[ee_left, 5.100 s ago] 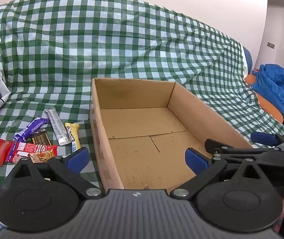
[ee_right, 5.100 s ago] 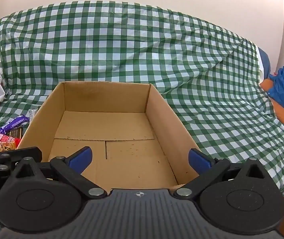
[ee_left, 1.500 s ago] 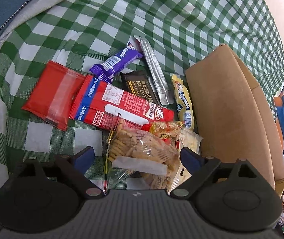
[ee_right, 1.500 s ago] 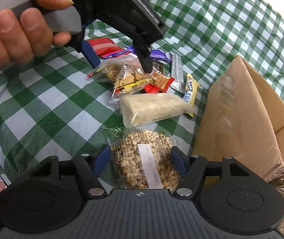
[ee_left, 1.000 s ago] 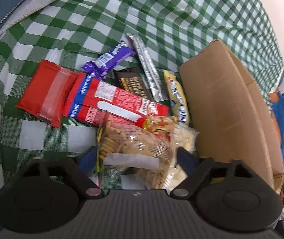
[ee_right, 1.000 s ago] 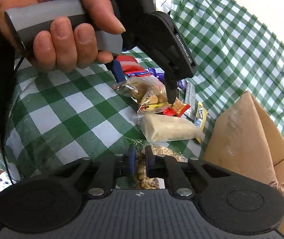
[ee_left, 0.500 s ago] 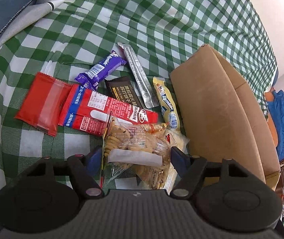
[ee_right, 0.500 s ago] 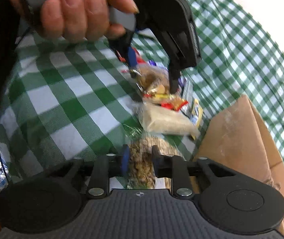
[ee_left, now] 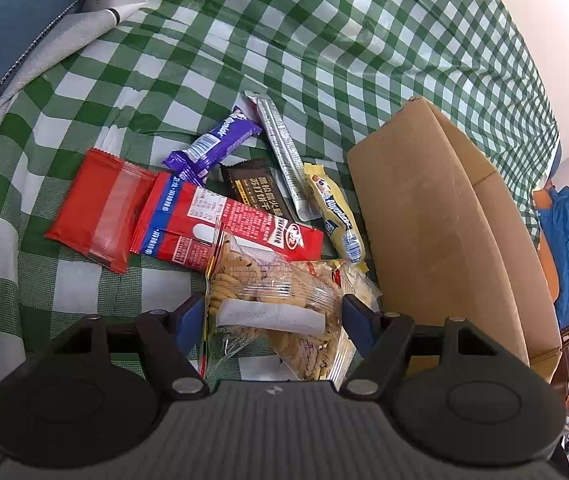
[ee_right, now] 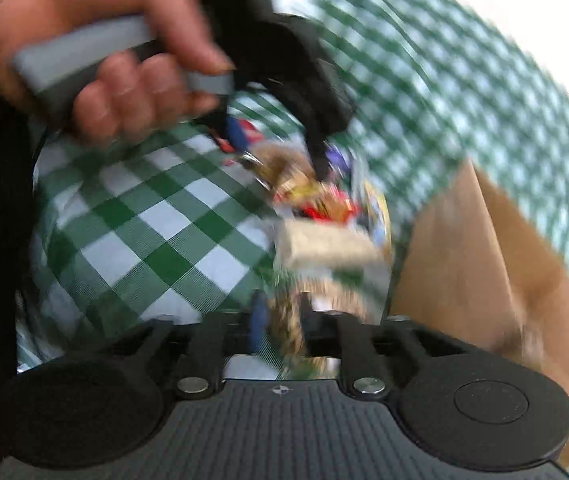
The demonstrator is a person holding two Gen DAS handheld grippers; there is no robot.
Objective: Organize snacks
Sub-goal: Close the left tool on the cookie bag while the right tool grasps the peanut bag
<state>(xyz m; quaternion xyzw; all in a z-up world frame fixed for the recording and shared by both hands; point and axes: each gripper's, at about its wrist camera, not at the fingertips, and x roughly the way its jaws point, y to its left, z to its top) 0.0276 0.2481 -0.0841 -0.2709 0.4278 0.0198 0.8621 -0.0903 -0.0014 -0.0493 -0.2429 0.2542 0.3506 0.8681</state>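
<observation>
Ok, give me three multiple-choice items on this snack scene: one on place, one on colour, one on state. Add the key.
1. The cardboard box lies where, in the left wrist view?
A. right of the snacks
B. left of them
C. on top of them

2. The cloth is checked white and
A. red
B. green
C. blue

3. The left gripper is
A. wide open over bare cloth
B. out of view
C. closed on the biscuit bag

Key: 1 A, the box stands right of the pile. 2 B, green squares show. 3 C, both blue pads press the bag's sides.
</observation>
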